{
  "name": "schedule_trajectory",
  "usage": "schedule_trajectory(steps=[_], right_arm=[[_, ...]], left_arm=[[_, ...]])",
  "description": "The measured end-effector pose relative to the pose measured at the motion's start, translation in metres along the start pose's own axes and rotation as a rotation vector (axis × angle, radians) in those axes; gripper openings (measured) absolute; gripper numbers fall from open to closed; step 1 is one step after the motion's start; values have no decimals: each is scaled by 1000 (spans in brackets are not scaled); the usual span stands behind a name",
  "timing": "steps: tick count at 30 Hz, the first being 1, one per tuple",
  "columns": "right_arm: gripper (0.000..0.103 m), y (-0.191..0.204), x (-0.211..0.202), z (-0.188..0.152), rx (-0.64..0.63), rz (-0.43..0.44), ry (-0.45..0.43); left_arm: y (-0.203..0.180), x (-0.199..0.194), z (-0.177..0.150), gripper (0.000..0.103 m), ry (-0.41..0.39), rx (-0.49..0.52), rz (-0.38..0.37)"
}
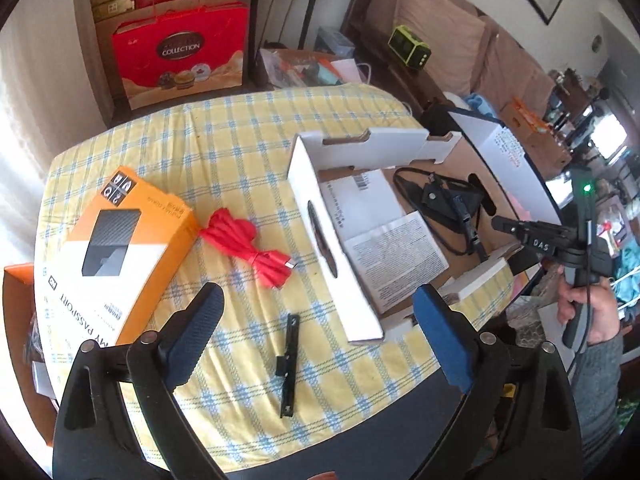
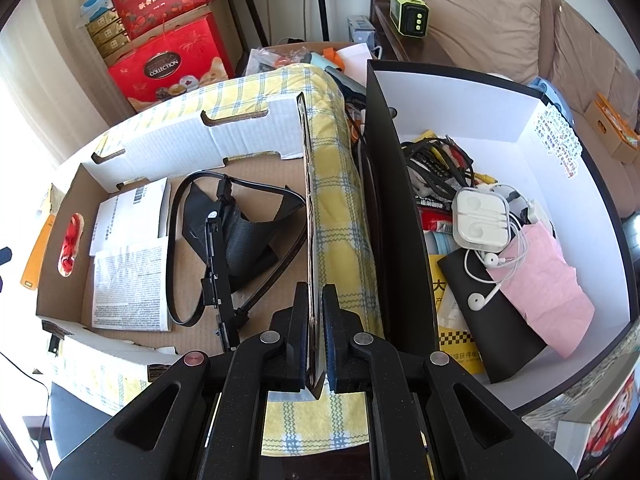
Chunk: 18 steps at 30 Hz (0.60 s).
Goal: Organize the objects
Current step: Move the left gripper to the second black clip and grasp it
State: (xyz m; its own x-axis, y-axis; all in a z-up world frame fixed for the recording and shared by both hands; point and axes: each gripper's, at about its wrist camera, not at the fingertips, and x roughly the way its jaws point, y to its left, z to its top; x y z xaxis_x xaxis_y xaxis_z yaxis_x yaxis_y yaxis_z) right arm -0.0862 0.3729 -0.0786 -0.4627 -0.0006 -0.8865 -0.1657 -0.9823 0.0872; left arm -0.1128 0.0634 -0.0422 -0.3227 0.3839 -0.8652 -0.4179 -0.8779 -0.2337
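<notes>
Cardboard tray (image 2: 192, 148): shallow, white outside, brown inside, holding booklets and black cables; its right wall sits between the right jaws.
Right gripper (image 2: 316, 336): jaws pinched on that wall.
Left gripper (image 1: 316, 340): jaws wide, empty.
Black bar (image 1: 289, 364): flat on the desk (image 1: 224, 152), between the left jaws.

The left gripper (image 1: 316, 316) points steeply down with its blue-padded fingers (image 1: 440, 344) spread wide apart and nothing between them. The right gripper (image 2: 316, 336) also tilts steeply down, its two pads pressed together on a thin upright cardboard wall (image 2: 308, 216), the jaws almost fully closed. In the left wrist view a bare hand (image 1: 588, 308) in a grey sleeve grasps the right gripper's handle off to the side, though the edge distortion makes its finger placement hard to read.
</notes>
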Motion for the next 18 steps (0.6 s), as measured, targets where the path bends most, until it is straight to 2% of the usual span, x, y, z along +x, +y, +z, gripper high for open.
schedule_trajectory(steps=[8, 12, 18], right_arm=[[6, 0, 0, 0, -2, -2, 1], [7, 2, 2, 0, -8, -7, 6], [7, 2, 2, -1, -4, -5, 7]], left_arm=[[28, 23, -43, 94, 68, -27, 17], [28, 28, -52, 89, 70, -31, 2], [20, 38, -57, 62, 78, 4, -1]])
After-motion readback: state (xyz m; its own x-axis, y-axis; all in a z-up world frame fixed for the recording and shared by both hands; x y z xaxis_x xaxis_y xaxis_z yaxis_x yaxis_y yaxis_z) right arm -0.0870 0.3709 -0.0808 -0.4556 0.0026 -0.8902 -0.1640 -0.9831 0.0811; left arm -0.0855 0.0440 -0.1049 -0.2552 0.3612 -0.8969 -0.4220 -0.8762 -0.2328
